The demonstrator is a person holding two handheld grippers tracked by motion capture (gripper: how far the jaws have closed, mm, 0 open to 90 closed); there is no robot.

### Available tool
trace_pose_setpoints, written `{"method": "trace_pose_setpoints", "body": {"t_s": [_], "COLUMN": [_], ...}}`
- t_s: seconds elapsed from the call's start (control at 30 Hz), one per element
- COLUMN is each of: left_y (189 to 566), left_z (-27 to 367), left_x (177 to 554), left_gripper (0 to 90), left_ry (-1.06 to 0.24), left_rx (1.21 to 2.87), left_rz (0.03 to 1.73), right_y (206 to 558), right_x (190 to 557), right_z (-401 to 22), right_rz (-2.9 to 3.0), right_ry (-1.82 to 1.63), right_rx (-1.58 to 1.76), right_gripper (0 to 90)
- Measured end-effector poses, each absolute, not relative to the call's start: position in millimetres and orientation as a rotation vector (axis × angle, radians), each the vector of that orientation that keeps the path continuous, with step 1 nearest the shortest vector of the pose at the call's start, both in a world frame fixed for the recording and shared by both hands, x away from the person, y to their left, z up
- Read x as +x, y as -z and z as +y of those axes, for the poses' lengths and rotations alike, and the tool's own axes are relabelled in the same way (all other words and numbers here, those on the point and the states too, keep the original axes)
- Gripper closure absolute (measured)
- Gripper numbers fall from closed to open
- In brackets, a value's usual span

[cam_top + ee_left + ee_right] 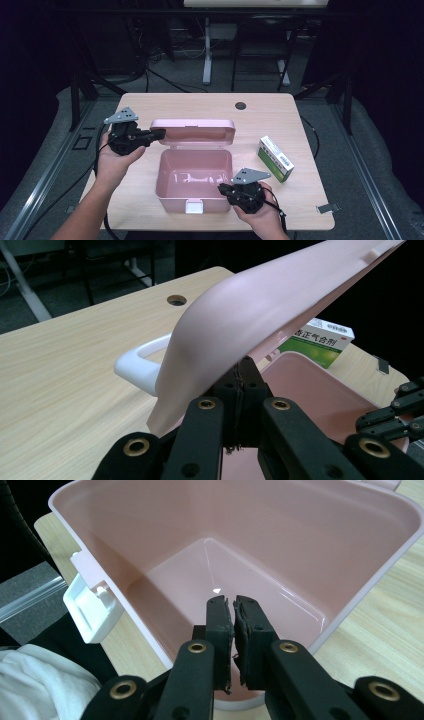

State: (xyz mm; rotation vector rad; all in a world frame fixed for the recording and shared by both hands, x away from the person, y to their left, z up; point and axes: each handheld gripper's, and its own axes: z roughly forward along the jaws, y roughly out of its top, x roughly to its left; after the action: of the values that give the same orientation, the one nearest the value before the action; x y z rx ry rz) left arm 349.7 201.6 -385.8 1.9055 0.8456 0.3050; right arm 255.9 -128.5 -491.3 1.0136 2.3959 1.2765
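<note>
A dim room with dark curtains and cable-strewn grey floor surrounds a pale wooden worktop (210,105). A pink storage box (194,182) sits near the worktop's near edge, empty, its lid (193,131) swung up and back toward the far edge. The left tool (156,134) has its jaws closed on the lid's left corner, propping it open; in the left gripper view the lid (260,315) rises straight from the pinched jaws, with the white handle (135,362) beyond. The right tool (223,189) hovers at the box's near right corner, jaws nearly together and empty, above the box interior (240,570). A green-and-white medicine carton (275,158) lies toward the right edge, just beside the box. The step looks like holding the box open for loading; next, the right tool would need to widen, swing right and grasp the carton.
</note>
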Motion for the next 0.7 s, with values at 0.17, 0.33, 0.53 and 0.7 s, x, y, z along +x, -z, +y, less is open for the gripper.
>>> {"method": "trace_pose_setpoints", "body": {"t_s": [0.17, 0.33, 0.53, 0.7], "left_y": [387, 388, 389, 392], "left_z": [201, 201, 201, 201], "left_x": [353, 356, 360, 364], "left_gripper": [89.9, 89.8, 89.8, 89.5], "left_ry": [-0.309, -0.308, -0.310, -0.311], "left_rx": [1.904, 1.908, 1.904, 1.903], "left_rz": [0.854, 0.859, 0.869, 0.882], "right_y": [491, 491, 491, 492], "right_x": [256, 256, 257, 257], "right_z": [-129, -129, -129, -130], "right_rz": [2.398, 2.399, 2.399, 2.398], "right_ry": [-1.284, -1.288, -1.292, -1.294], "right_rx": [1.021, 1.023, 1.023, 1.022], "right_gripper": [85.0, 85.0, 85.0, 85.2]}}
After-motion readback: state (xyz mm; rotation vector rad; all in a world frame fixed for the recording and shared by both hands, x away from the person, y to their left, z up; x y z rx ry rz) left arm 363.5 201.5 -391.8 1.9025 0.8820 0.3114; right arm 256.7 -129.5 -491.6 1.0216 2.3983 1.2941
